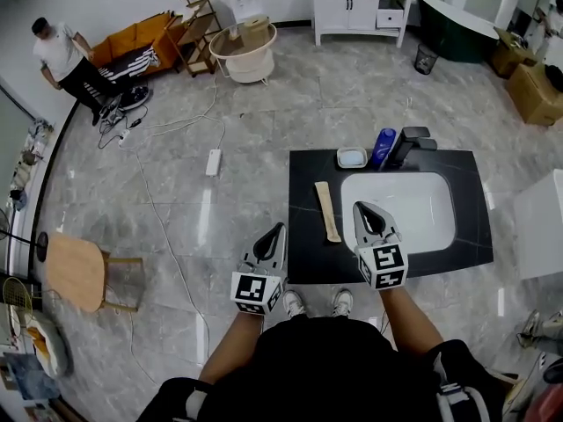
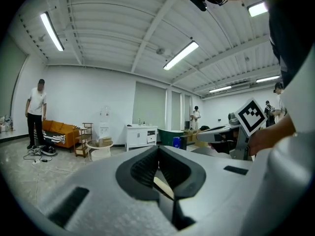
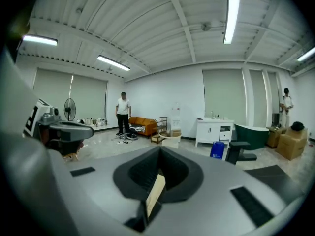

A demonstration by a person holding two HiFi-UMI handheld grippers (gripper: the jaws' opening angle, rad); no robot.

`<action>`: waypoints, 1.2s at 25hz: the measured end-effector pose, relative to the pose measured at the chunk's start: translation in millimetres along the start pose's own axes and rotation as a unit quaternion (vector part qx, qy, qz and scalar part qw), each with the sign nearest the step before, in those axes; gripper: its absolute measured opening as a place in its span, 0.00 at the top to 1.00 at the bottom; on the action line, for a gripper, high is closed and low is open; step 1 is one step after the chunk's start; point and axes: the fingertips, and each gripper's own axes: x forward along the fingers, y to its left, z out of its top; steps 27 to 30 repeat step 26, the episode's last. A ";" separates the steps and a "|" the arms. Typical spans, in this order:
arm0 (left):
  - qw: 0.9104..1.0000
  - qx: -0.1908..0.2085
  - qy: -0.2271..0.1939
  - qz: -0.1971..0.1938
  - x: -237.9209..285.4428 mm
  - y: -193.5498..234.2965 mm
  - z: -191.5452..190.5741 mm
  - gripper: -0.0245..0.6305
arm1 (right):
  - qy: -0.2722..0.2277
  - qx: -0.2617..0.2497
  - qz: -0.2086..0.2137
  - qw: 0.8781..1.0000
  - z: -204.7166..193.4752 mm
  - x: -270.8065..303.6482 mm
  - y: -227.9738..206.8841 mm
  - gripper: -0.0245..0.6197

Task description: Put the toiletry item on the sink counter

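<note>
A black sink counter (image 1: 303, 253) with a white basin (image 1: 405, 205) stands in front of me. On it lie a long beige item (image 1: 328, 211), a small soap dish (image 1: 352, 157), a blue bottle (image 1: 383, 146) and a black faucet (image 1: 409, 141). My right gripper (image 1: 359, 206) hovers over the basin's left rim, shut and empty, just right of the beige item. My left gripper (image 1: 280, 227) is over the floor beside the counter's left edge, jaws together with nothing in them. The right gripper view shows the blue bottle (image 3: 217, 150) far ahead.
A person (image 1: 62, 55) stands by an orange sofa (image 1: 132, 38) at the far left. A round white tub (image 1: 244, 51), a white cabinet (image 1: 361, 7), a waste bin (image 1: 426, 58) and cardboard boxes (image 1: 532, 90) line the back. A wooden stool (image 1: 79, 271) and a power strip (image 1: 212, 162) sit on the floor.
</note>
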 end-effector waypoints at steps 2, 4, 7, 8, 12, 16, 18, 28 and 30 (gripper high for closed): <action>1.000 0.002 -0.008 -0.006 3.5 -4.4 6.4 0.95 | -0.016 -0.014 -0.004 1.000 13.2 -8.9 -0.9 0.96; 1.000 0.003 -0.014 -0.011 6.4 -8.2 10.8 0.95 | -0.031 -0.026 -0.006 0.999 23.5 -15.8 -2.1 0.96; 1.000 0.003 -0.018 -0.015 7.7 -12.5 14.0 0.95 | -0.044 -0.036 -0.008 0.998 33.4 -23.2 -3.2 0.96; 1.000 0.003 -0.018 -0.016 7.9 -13.4 14.5 0.95 | -0.047 -0.038 -0.009 0.998 35.8 -24.8 -3.5 0.96; 1.000 0.002 -0.017 -0.018 8.9 -17.5 14.2 0.95 | -0.058 -0.048 -0.009 0.997 42.4 -29.8 -2.3 0.96; 1.000 -0.002 -0.016 -0.020 10.7 -19.6 13.7 0.95 | -0.070 -0.054 -0.010 0.996 49.3 -30.1 -1.5 0.95; 1.000 -0.001 -0.016 -0.022 11.5 -21.4 14.9 0.95 | -0.071 -0.055 -0.011 0.996 50.8 -30.4 -2.0 0.95; 1.000 0.002 -0.018 -0.022 10.7 -20.2 18.6 0.95 | -0.071 -0.059 -0.010 0.996 56.3 -32.4 3.0 0.95; 1.000 0.002 -0.018 -0.022 10.7 -20.2 18.6 0.95 | -0.071 -0.059 -0.010 0.996 56.3 -32.4 3.0 0.95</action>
